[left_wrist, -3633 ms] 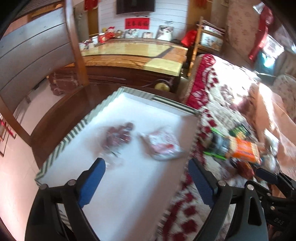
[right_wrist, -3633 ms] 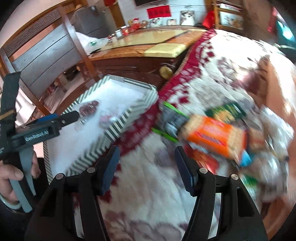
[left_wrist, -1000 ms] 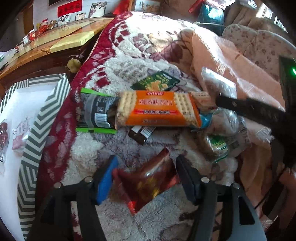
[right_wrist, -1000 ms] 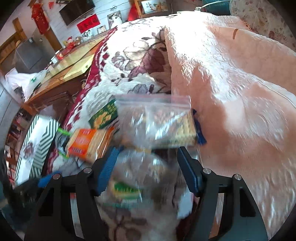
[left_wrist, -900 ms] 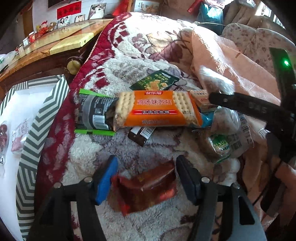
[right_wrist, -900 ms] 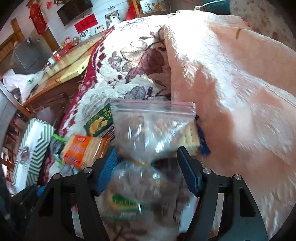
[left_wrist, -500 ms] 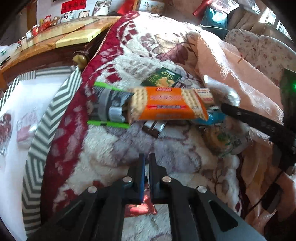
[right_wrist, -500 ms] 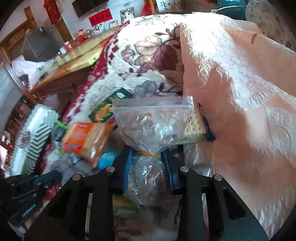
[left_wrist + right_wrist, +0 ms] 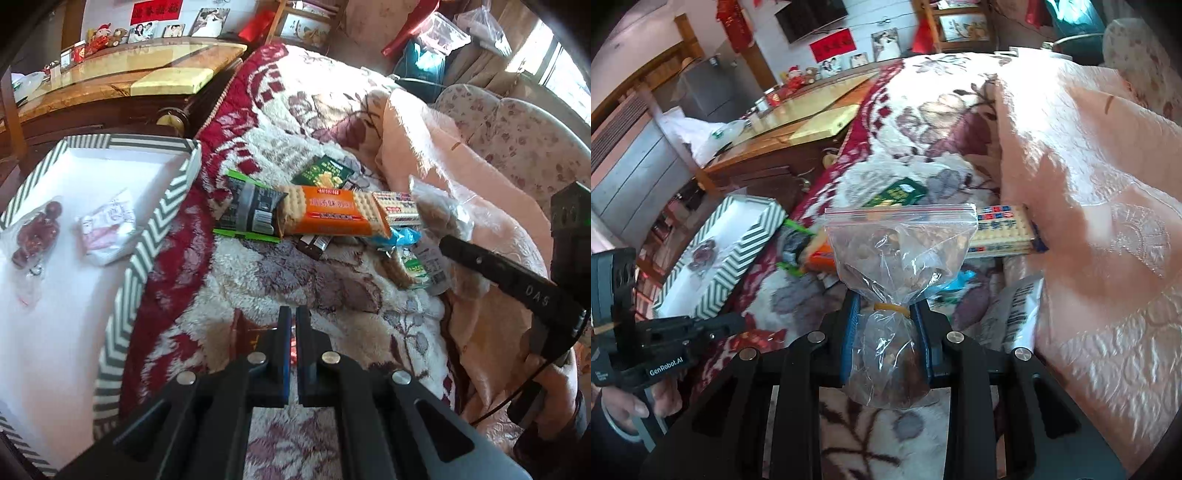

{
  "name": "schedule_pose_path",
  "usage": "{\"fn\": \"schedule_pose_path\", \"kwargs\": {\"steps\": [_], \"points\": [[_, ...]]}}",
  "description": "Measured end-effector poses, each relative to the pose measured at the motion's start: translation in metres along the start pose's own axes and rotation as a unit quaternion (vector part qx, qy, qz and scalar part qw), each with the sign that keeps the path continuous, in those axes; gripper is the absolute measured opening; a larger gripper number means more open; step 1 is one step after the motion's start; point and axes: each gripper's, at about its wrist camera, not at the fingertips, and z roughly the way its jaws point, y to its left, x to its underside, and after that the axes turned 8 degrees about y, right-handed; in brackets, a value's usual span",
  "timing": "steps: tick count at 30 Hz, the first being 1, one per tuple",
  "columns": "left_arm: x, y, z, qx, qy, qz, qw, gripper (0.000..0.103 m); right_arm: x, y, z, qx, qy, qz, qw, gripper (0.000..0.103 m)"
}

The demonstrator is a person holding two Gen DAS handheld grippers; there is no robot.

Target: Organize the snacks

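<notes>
Plush floral blanket (image 9: 332, 280) in cream, maroon and grey covers the surface under both grippers. Nearest in the left wrist view, the left gripper (image 9: 290, 332) has its jaws pressed together, with a sliver of red wrapper (image 9: 292, 349) showing in the slit between them. In the right wrist view, the right gripper (image 9: 886, 325) pinches a clear zip bag (image 9: 897, 251) of brown snacks at its rubber-banded neck; those jaws have just been closing on it. Beyond, the loose snack pile lies on the blanket: an orange cracker pack (image 9: 328, 212) overlapping a black-and-green packet (image 9: 247, 214), with a green packet (image 9: 325, 173) just behind. Left of the pile sits a white tray with a striped rim (image 9: 147, 236), holding a bag of dark red fruit (image 9: 37, 236) and a pink-and-white packet (image 9: 107, 229). Farther back stands a wooden cabinet (image 9: 110, 92).
</notes>
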Motion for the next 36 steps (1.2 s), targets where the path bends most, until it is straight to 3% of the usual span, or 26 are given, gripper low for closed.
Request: {"fn": "schedule_pose_path", "kwargs": {"steps": [6,8,10,11,12,13,15,19,24,27,29,30,31,33,36], "points": [[0.004,-0.001,0.006,0.008,0.020,0.009,0.9997,0.005,0.004,0.012,0.000,-0.006,0.008,-0.010,1.000,0.027],[0.006,-0.007,0.014,-0.005,0.036,0.022,0.9991,0.013,0.006,0.011,0.001,-0.013,0.012,-0.005,1.000,0.027],[0.008,-0.012,0.023,-0.027,0.046,0.033,0.9981,0.045,0.007,0.011,0.002,-0.011,0.017,-0.006,1.000,0.027],[0.010,-0.014,0.024,-0.022,0.042,0.035,0.9983,0.056,0.008,0.011,0.002,-0.011,0.019,-0.007,1.000,0.027],[0.010,-0.016,0.025,-0.014,0.035,0.036,0.9986,0.074,0.008,0.010,0.002,-0.012,0.020,-0.007,1.000,0.027],[0.011,-0.017,0.025,-0.012,0.024,0.035,0.9990,0.081,0.009,0.009,0.003,-0.014,0.021,-0.004,1.000,0.027],[0.011,-0.020,0.029,-0.016,0.018,0.033,0.9992,0.084,0.010,0.006,0.004,-0.018,0.022,0.001,1.000,0.027],[0.008,-0.019,0.041,-0.057,0.036,0.039,0.9970,0.084,0.011,0.003,0.007,-0.021,0.025,0.003,0.999,0.027],[0.004,-0.001,0.042,-0.045,0.035,-0.005,0.9984,0.084,0.011,-0.001,0.006,-0.026,0.024,0.008,0.999,0.027],[0.007,-0.005,0.050,-0.068,0.044,0.018,0.9965,0.083,0.011,-0.001,0.009,-0.030,0.026,0.012,0.999,0.027],[0.010,-0.006,0.054,-0.089,0.045,0.028,0.9946,0.070,0.012,0.001,0.009,-0.031,0.028,0.009,0.999,0.027],[0.010,-0.005,0.053,-0.103,0.042,0.028,0.9934,0.051,0.012,0.002,0.009,-0.030,0.029,0.007,0.999,0.027],[0.008,-0.001,0.050,-0.107,0.041,0.022,0.9931,0.045,0.012,0.004,0.009,-0.029,0.029,0.003,0.999,0.027],[0.007,0.010,0.043,-0.074,0.041,-0.004,0.9964,0.044,0.012,0.007,0.008,-0.029,0.028,0.000,0.999,0.027],[0.009,0.014,0.032,-0.075,0.027,-0.012,0.9967,0.039,0.011,0.011,0.006,-0.031,0.026,-0.004,0.999,0.027]]}}
